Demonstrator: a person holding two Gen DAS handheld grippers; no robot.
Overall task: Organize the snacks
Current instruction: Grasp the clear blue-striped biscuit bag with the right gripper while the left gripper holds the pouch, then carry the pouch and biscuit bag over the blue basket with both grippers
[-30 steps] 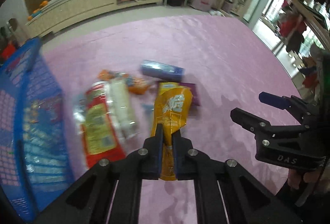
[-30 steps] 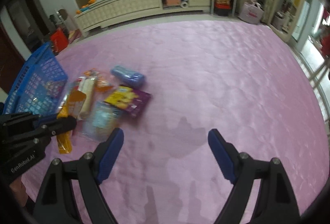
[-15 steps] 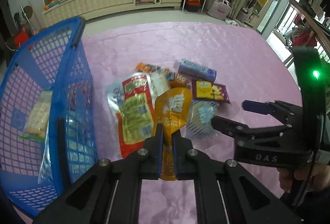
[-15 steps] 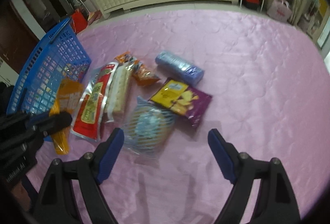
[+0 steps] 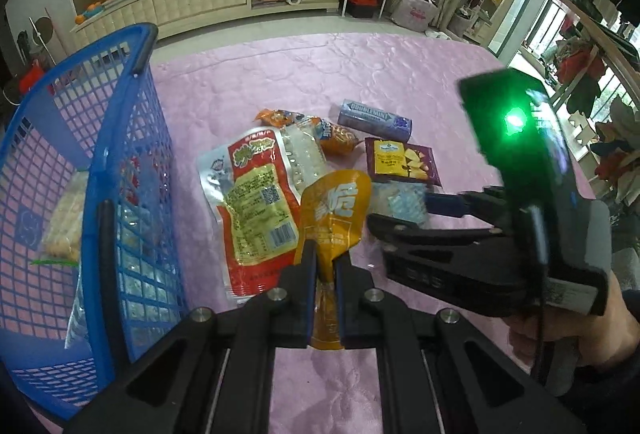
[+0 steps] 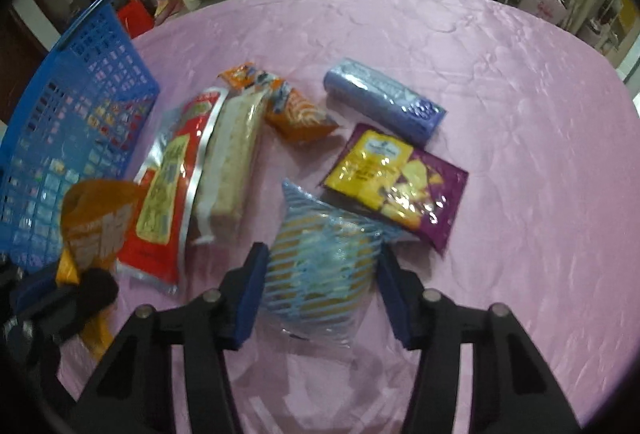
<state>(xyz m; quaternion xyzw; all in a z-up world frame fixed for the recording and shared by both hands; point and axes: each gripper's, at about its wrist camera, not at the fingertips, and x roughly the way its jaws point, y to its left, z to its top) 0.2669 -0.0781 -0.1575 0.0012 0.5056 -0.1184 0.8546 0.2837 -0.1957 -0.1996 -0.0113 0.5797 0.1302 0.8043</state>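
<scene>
My left gripper (image 5: 322, 288) pinches the orange pouch (image 5: 334, 210) beside the blue basket (image 5: 132, 138); my right gripper (image 6: 320, 288) is closing around the blue-netted packet (image 6: 320, 266).

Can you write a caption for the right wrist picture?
Right gripper closing around a blue-netted snack pack on the pink tablecloth.

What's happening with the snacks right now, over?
Left gripper shut on orange pouch. Right gripper closing around blue-netted pack, pads not yet pressing. Blue basket at left, nothing blocking. Over.
</scene>
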